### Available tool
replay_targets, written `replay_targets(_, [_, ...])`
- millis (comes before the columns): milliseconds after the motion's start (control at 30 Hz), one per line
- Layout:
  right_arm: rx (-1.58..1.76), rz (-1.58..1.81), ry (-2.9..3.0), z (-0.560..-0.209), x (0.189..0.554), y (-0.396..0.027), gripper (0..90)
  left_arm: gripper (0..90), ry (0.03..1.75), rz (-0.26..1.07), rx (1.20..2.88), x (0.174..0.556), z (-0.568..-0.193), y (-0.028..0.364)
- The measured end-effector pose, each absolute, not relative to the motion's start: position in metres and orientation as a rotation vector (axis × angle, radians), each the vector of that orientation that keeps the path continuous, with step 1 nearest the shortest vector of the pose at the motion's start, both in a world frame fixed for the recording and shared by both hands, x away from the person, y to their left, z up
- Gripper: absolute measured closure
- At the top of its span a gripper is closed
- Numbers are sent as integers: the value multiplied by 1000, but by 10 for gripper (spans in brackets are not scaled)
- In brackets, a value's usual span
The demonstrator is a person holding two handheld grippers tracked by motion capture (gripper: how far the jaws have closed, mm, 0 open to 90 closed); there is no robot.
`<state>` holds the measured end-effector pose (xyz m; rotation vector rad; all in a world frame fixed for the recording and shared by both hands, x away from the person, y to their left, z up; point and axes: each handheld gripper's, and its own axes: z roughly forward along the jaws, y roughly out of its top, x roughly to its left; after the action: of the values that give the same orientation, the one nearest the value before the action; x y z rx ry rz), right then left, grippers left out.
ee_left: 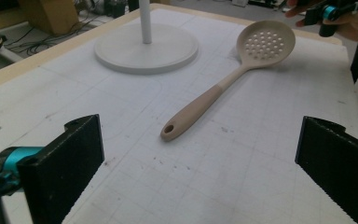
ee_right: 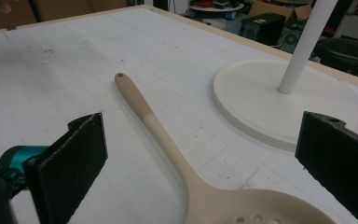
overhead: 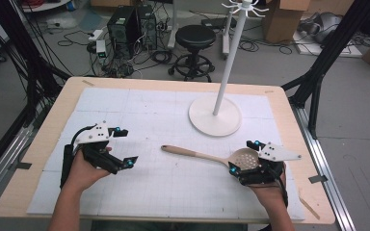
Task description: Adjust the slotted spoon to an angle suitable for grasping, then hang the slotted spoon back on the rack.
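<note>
The slotted spoon [overhead: 212, 157] is seen lying flat on the white worktop [overhead: 139, 103], its perforated bowl toward the person's right and its handle end, with the hanging hole, pointing toward the middle. The right gripper [overhead: 243, 158] is held wide open right at the bowl, jaws spread to either side of it, nothing clamped. The left gripper [overhead: 126, 147] is also held wide open, well apart from the handle tip and aimed toward it. Beyond the spoon, the white stand [overhead: 215, 115] is set with its round base near the bowl.

The risk is judged to sit with the bowl: it is curved and smooth, so a pinch there could squirt it sideways or spin the handle across the worktop. If hanging is intended, a grasp at the bowl leaves the small hole far out and hard to steady, and the stand's hooks could be missed or the stand nudged.
</note>
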<state>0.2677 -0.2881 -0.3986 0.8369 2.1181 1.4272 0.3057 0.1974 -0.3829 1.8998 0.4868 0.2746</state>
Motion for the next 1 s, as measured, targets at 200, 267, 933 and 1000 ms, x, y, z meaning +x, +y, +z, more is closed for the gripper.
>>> replay_targets(200, [842, 1433, 2126, -399, 270, -287, 8, 16, 510, 279, 1910, 308, -388, 201])
replay_targets(267, [850, 1435, 2133, -399, 271, -286, 8, 16, 521, 279, 1909, 309, -389, 202])
replay_targets(933, [825, 1352, 2232, -392, 287, -266, 8, 16, 561, 267, 1910, 314, -399, 212])
replay_targets(1000, [815, 1322, 2266, -391, 294, -258, 8, 16, 557, 266, 1911, 314, -399, 212])
